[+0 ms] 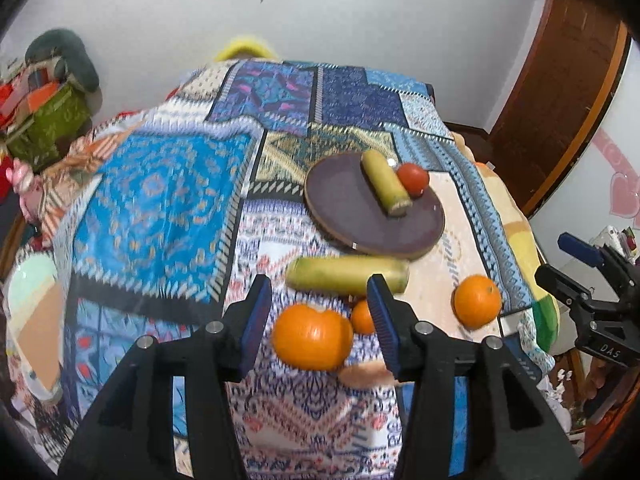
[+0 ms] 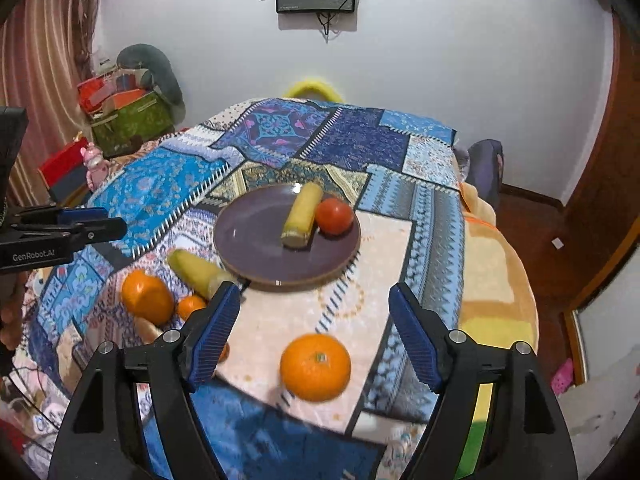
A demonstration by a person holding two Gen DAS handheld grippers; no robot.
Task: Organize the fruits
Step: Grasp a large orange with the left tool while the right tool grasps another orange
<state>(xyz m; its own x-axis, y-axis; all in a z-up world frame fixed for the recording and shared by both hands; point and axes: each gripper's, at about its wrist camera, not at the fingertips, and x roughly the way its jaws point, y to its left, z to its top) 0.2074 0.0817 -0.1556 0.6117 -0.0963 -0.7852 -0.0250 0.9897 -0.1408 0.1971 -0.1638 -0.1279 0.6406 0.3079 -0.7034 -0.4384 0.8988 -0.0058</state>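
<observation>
Both wrist cameras look steeply down along their fingers from close above the quilt (image 1: 160, 200), left one nearer its left side, sharing the plate (image 1: 348, 216) (image 2: 256, 248) and scattered fruit

Patchwork-covered bed (image 2: 280, 148) with purple plate (image 2: 248, 240), loose yellow fruit (image 2: 196, 270), three oranges (image 2: 315, 366).

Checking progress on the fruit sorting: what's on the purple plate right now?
On the plate lie a yellow-green cylinder-shaped fruit and a red tomato, side by side. The rest of the plate is bare. The spot under them is hidden.
</observation>
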